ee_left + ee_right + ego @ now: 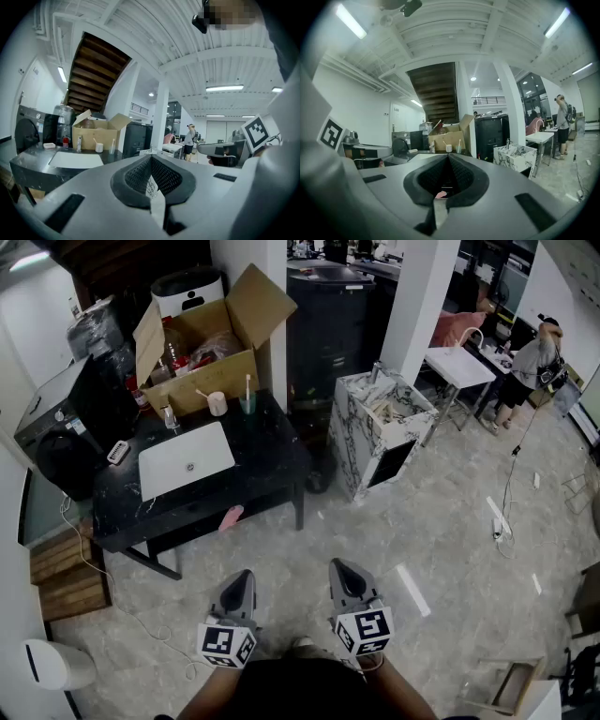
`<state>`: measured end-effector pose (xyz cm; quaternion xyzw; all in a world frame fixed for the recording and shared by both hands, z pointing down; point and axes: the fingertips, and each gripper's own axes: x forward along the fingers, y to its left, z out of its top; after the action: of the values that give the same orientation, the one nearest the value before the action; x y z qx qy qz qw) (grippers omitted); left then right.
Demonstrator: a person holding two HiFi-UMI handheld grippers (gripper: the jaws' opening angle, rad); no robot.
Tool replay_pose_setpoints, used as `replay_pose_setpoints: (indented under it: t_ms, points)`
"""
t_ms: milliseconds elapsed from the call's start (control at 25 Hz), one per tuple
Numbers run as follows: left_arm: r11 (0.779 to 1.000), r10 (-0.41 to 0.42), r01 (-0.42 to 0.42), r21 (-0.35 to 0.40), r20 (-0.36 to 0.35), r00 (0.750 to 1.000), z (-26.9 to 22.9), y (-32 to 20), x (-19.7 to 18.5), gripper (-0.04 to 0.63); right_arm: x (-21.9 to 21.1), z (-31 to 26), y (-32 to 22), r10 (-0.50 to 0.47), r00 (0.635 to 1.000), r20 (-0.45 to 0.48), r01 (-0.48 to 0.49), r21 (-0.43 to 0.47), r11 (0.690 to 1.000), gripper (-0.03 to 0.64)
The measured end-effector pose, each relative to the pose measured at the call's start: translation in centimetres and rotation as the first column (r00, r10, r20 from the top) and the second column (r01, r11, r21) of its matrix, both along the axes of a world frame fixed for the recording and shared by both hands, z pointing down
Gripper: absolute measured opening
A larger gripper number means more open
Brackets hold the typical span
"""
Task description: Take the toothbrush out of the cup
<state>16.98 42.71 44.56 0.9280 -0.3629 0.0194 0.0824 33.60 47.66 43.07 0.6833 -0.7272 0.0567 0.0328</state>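
Two cups stand at the back of the black table (272,460), in front of a cardboard box. A pale cup (217,404) holds a thin stick leaning left. A green cup (247,406) holds an upright toothbrush (248,384). Both cups show small and far off in the left gripper view (99,147) and the right gripper view (448,148). My left gripper (241,577) and right gripper (340,568) hang side by side over the floor, well short of the table. Each is shut with nothing in it.
A white basin (186,458) is set into the table. An open cardboard box (202,348) stands behind the cups, a small bottle (169,416) to their left. A pink thing (231,517) lies at the table's front edge. A marble cabinet (380,432) stands right of the table. A person (534,362) is far right.
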Motion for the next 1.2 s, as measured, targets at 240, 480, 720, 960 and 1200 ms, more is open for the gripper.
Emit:
replay_pose_setpoints:
  t_ms: [240, 480, 720, 960, 1200]
  points:
    - [0.999, 0.012, -0.012, 0.053, -0.01, 1.0, -2.0, 1.6, 0.8, 0.025, -0.1, -0.7, 1.8, 0.004, 1.0, 0.008, -0.004, 0.009, 1.0, 0.012]
    - [0.999, 0.002, -0.001, 0.045, -0.022, 1.0, -0.9, 2.8, 1.2, 0.025, -0.2, 0.2, 2.5, -0.001, 0.999, 0.038, 0.001, 0.007, 1.0, 0.012]
    - [0.999, 0.041, -0.041, 0.023, -0.006, 0.999, 0.4, 2.2, 1.9, 0.025, -0.6, 2.0, 1.6, -0.02, 0.999, 0.05, 0.021, -0.013, 1.0, 0.012]
    - [1.0, 0.026, -0.026, 0.001, -0.004, 1.0, 1.7, -1.5, 1.9, 0.025, -0.3, 2.8, -1.1, -0.017, 0.999, 0.043, 0.019, -0.031, 0.999, 0.014]
    - [1.0, 0.018, -0.019, -0.025, -0.019, 1.0, 2.9, -7.3, 2.9, 0.025, 1.4, 3.9, -6.1, 0.002, 1.0, 0.02, -0.001, -0.079, 0.997, 0.012]
